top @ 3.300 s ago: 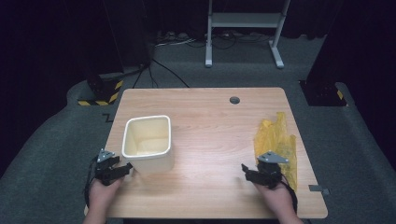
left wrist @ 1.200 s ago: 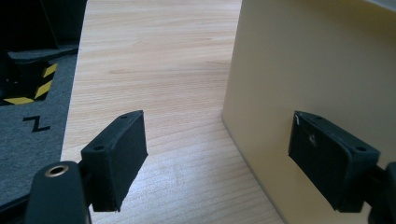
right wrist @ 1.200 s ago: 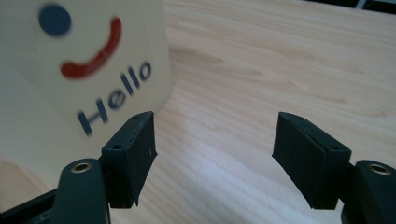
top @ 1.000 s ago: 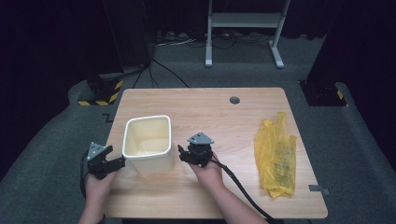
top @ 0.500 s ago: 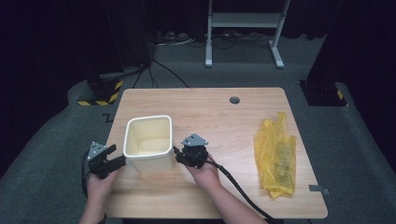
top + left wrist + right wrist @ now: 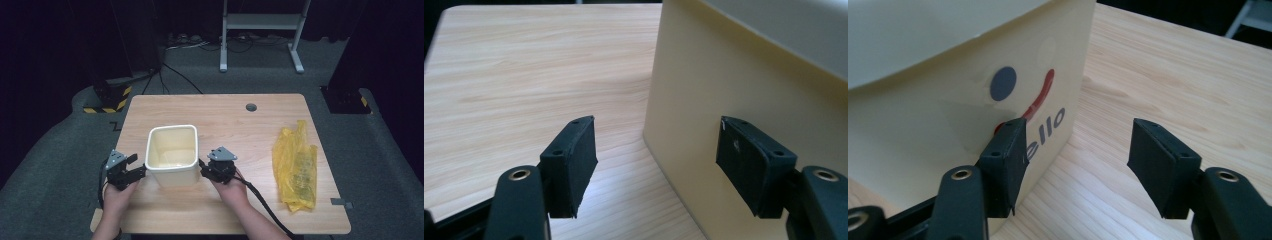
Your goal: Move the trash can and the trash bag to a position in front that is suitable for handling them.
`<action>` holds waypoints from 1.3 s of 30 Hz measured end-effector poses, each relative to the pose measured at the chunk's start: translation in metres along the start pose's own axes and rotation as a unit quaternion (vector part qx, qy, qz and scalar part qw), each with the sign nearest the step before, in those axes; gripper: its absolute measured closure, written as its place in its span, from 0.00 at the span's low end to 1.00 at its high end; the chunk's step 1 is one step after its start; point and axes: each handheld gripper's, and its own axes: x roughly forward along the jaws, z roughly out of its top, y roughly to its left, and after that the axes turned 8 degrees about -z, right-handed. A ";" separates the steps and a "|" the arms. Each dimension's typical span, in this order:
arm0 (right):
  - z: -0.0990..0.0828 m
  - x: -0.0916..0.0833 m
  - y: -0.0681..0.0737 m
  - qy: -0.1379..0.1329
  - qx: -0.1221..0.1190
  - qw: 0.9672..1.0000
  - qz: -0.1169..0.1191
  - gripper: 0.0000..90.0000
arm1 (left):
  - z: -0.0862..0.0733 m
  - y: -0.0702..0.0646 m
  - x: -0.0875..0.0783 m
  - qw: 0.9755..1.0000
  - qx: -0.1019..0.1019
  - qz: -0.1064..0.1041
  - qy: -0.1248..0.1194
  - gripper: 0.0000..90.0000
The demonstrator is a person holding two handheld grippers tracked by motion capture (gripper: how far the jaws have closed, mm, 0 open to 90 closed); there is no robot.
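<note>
Hands are held low at the bottom of the high view, one on each side of the cream bin (image 6: 171,155), which stands left of centre on the surface (image 6: 240,120). Left gripper (image 6: 134,170) and right gripper (image 6: 204,170) are pointed inward at the bin's walls. Both sets of jaws have just been closing, yet are seen apart, each with one pad against a bin wall, nothing clamped.

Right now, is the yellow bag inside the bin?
No, the yellow bag lies flat on the table, far to the right of the cream bin.
</note>
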 end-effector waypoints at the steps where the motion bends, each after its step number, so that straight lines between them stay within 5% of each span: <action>1: -0.001 -0.001 -0.004 0.002 0.003 1.000 -0.002 0.44 | 0.001 -0.005 0.003 1.000 0.005 -0.001 0.004 0.35; 4: -0.009 -0.010 -0.022 0.011 0.007 1.000 -0.015 0.43 | 0.005 -0.018 0.012 1.000 0.011 -0.005 0.013 0.33; 13: -0.021 -0.030 -0.047 0.017 0.015 0.999 -0.041 0.44 | 0.012 -0.049 0.039 0.999 0.031 -0.017 0.030 0.33; 19: -0.031 -0.044 -0.060 0.016 0.008 0.998 -0.068 0.42 | 0.017 -0.070 0.052 0.998 0.052 -0.003 0.044 0.30; 23: -0.035 -0.051 -0.074 0.031 0.021 0.997 -0.073 0.36 | 0.015 -0.081 0.058 0.997 0.044 0.016 0.063 0.19; 26: -0.042 -0.059 -0.084 0.020 0.028 0.997 -0.067 0.38 | 0.010 -0.083 0.056 0.996 0.018 0.040 0.083 0.17; 29: -0.048 -0.060 -0.091 -0.005 0.026 0.996 -0.085 0.38 | 0.006 -0.078 0.052 0.997 -0.015 0.029 0.070 0.17; 34: -0.051 -0.053 -0.095 -0.005 0.068 0.995 -0.070 0.26 | 0.001 -0.072 0.055 0.997 0.003 0.018 0.079 0.17; 39: -0.050 -0.048 -0.087 -0.011 0.049 0.996 -0.076 0.16 | 0.002 -0.062 0.057 0.998 -0.013 0.006 0.066 0.16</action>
